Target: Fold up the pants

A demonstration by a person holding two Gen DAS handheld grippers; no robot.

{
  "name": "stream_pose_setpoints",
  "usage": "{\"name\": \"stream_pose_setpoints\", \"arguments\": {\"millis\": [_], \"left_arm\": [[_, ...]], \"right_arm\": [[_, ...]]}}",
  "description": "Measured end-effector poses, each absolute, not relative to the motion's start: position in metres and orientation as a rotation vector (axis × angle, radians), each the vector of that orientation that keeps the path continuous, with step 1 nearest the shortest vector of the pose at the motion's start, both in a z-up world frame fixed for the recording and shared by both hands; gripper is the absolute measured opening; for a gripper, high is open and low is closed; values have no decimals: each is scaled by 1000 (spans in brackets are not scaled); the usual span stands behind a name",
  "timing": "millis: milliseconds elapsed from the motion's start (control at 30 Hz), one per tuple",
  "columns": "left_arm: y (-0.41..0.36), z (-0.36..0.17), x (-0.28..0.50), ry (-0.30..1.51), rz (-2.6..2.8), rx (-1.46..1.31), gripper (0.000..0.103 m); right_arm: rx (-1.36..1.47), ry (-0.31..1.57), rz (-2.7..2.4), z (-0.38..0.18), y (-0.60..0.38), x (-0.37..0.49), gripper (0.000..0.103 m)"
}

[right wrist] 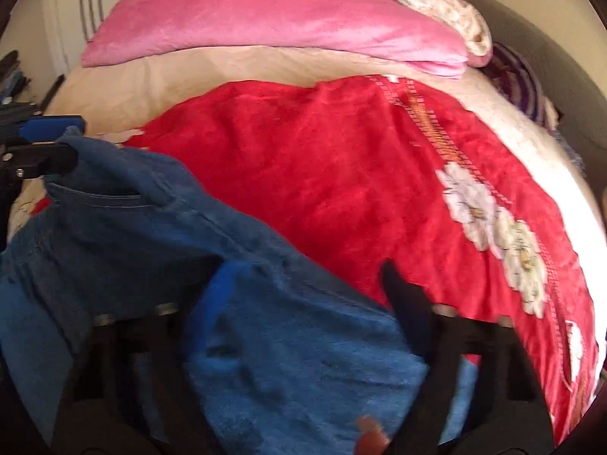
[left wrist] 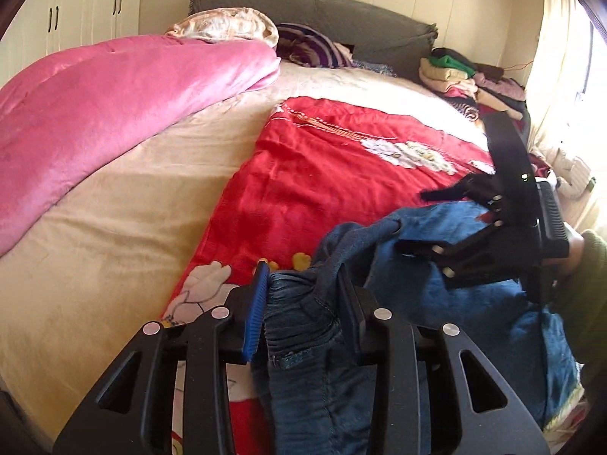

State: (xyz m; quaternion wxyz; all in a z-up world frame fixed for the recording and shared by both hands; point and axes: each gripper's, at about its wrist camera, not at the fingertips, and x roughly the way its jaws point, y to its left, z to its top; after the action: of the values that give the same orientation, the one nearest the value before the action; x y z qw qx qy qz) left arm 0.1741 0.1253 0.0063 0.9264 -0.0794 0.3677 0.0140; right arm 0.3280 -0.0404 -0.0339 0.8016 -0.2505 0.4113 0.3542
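From my left wrist camera, the left gripper (left wrist: 303, 295) sits at six o'clock, its two black fingers clamped on a bunched ridge of the pants (left wrist: 299, 326): dark, ribbed denim with pale stitching pinched between a ridged blue pad (left wrist: 256, 311) and the plain black finger opposite. The pants spill toward four o'clock in a brighter, softer blue fold. There the right gripper (left wrist: 436, 223) reaches in from three o'clock, matte black with silver rivets, a finger on either side of the blue cloth; I cannot tell from here whether its pads press. Under everything lies a plush red blanket (left wrist: 322, 174) with white flowers, spread on a smooth cream sheet (left wrist: 132, 204). A thick, satiny pink duvet (left wrist: 114, 94) bulges at ten o'clock, a grey padded headboard (left wrist: 322, 11) stands at twelve, and a heap of folded clothes (left wrist: 466, 76) sits at two.

From my right wrist camera, blurred, the right gripper (right wrist: 303, 288) fills six o'clock with fuzzy light-blue denim lying between a blue-padded finger and a black one; the blur hides whether it is pinched. The pants (right wrist: 132, 204) stretch to nine o'clock, where the left gripper (right wrist: 45, 140) bites their edge. Red blanket (right wrist: 322, 174) at centre, pink duvet (right wrist: 246, 11) at twelve.
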Motion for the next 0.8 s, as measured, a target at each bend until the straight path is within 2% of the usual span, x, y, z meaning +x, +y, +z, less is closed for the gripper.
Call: {"name": "stream_pose_setpoints", "arguments": {"millis": [33,67,167,533,800], "left_arm": [[124,6,171,750,30,-158,33],[121,6,169,745,39,-142,33],[120,7,164,739,59,-120,33],[107,25,122,651,15,-136,33],[90,33,74,623,-33,-83,33]], "right_arm": [[-517,894,787,-33,-41,326,25],[-498,897,805,-31,-42,322,14],[-483,858,805,-20,-47,307,4],[-301,718,790,38,-98,211,3],[-236,693,812,50,-117,137,3]]}}
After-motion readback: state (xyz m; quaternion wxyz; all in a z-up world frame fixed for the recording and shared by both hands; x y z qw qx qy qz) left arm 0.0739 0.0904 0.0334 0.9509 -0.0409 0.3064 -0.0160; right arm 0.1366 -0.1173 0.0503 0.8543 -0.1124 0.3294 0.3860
